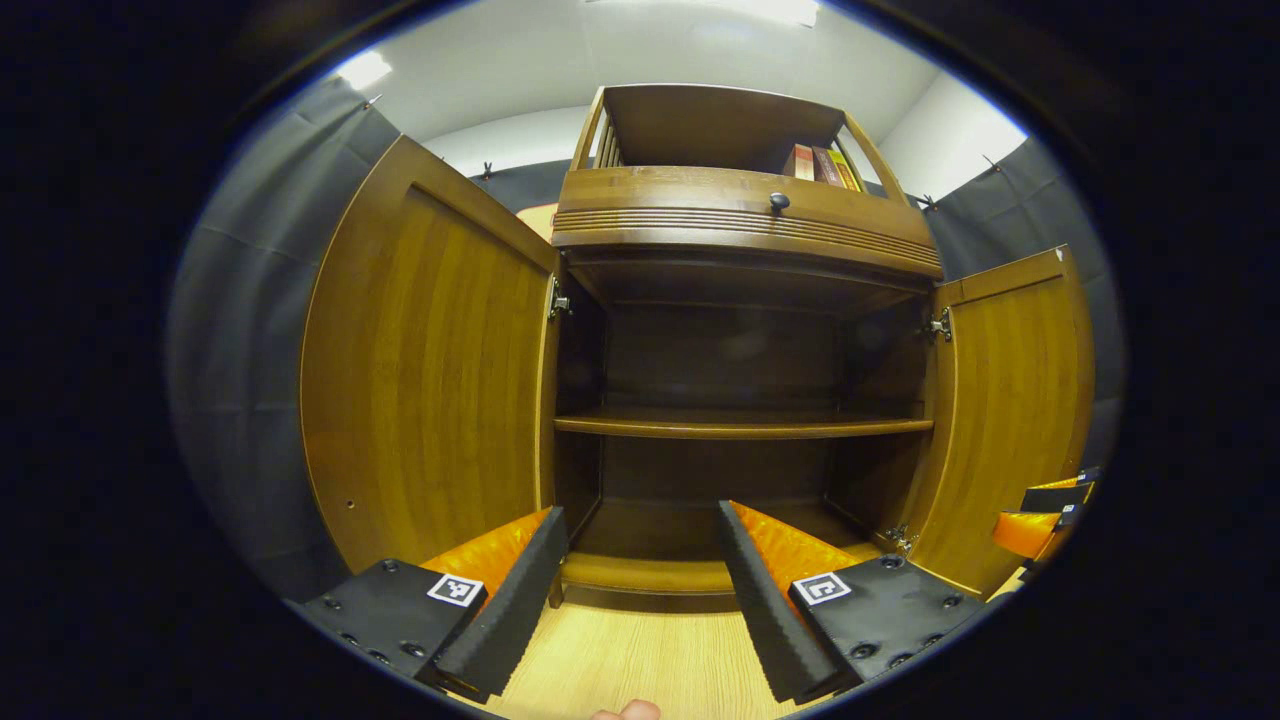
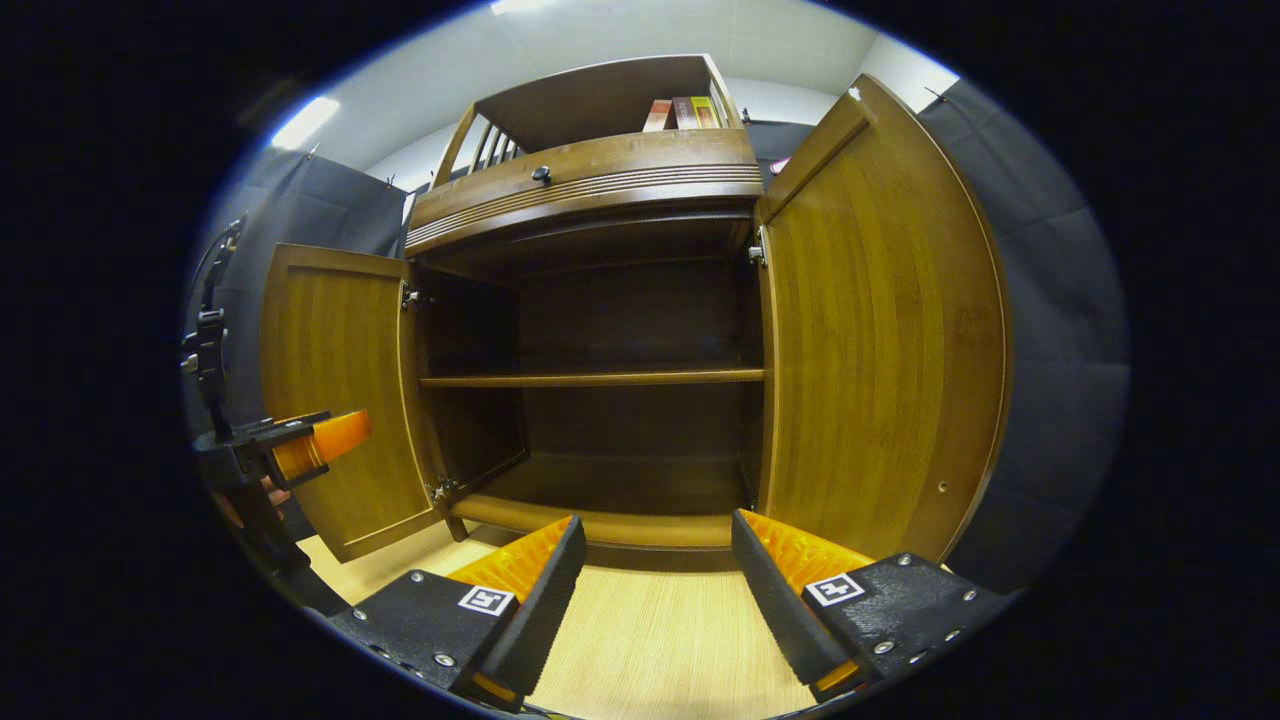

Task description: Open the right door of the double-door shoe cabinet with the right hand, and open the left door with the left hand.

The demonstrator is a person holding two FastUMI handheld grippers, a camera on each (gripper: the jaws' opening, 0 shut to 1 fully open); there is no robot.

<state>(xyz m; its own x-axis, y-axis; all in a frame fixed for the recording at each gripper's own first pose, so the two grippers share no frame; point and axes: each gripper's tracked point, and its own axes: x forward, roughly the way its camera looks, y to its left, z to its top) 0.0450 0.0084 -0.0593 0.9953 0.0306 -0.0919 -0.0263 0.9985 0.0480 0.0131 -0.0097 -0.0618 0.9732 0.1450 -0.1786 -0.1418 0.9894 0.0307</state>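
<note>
The brown wooden shoe cabinet stands with both doors swung wide. In the left gripper view its left door is close on my left and its right door is farther off on the right. My left gripper is open and holds nothing, low in front of the bare inner shelf. In the right gripper view the right door is near and the left door is farther off. My right gripper is open and holds nothing. The left gripper shows beside the left door.
A drawer with a dark knob runs above the doors, and several books stand on the cabinet's top shelf. Light wooden floor lies under both grippers. Dark cloth walls flank the cabinet. The right gripper shows at the right door's edge.
</note>
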